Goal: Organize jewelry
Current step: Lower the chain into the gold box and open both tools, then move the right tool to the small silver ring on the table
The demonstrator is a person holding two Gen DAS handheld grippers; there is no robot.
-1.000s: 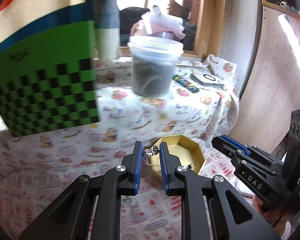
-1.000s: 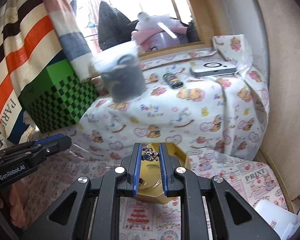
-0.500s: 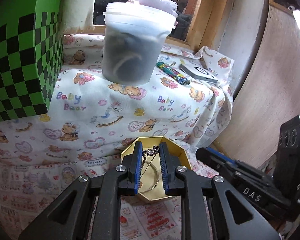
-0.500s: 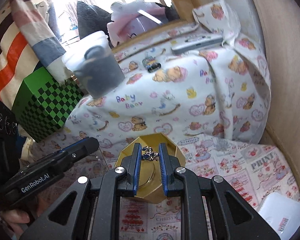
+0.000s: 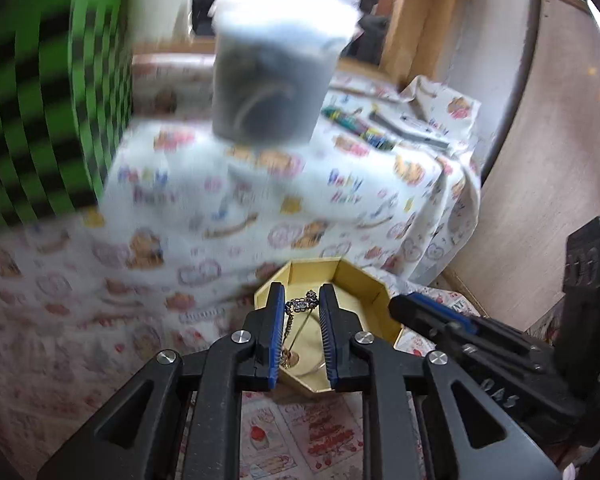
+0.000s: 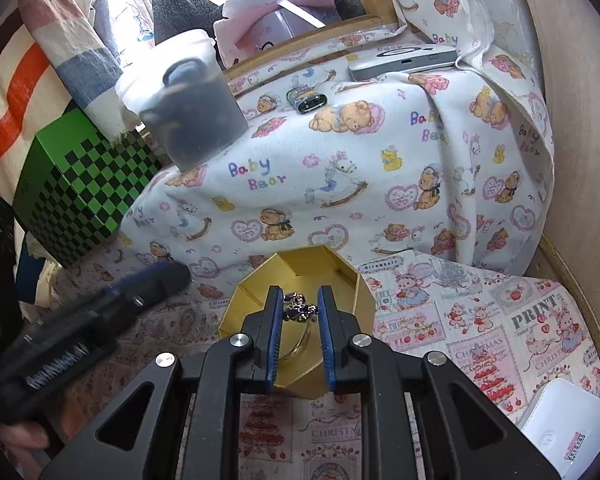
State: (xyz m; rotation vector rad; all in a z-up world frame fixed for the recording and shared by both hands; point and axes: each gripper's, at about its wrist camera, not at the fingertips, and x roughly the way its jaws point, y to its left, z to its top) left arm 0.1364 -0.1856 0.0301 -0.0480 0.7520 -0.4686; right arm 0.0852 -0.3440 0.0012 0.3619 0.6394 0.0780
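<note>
We recorded both grippers poised over the gold octagonal box (image 6: 342, 280), which sat on the printed Christmas-pattern paper (image 6: 500, 344) at the near foot of a raised surface draped in a Baby Bear cloth (image 6: 360, 168).

Left gripper (image 5: 300, 304): jaws nearly together, pinching a small dark-stoned jewelry piece (image 5: 302, 303) at the tips. A fine chain (image 5: 289, 330) hung from it down between the blue pads into the box, where a small gold pendant (image 5: 290, 358) lay on the floor. This view was motion-blurred away from the gripper itself.

Right gripper (image 6: 298, 306): jaws likewise narrowly set, clamped on a cluster of purple stones (image 6: 300, 307) at the tips, directly above the open box. A thin gold loop (image 6: 300, 340) trailed below it toward the box floor; we could not tell whether it touched.

In the right-wrist view the left gripper appeared at lower left, blurred, its tip just left of the box. In the left-wrist view the right gripper (image 5: 408, 308) sat at right, its tip at the box's right wall.

Surroundings noted: a lidded translucent tub (image 6: 188, 104) with dark contents on the draped surface at far left; a green-and-black checkered box (image 6: 84, 184) to its left; a small dark device (image 6: 306, 100) and a flat grey gadget (image 6: 404, 62) at far right on the cloth; a white card (image 6: 568, 428) at near right on the paper.
</note>
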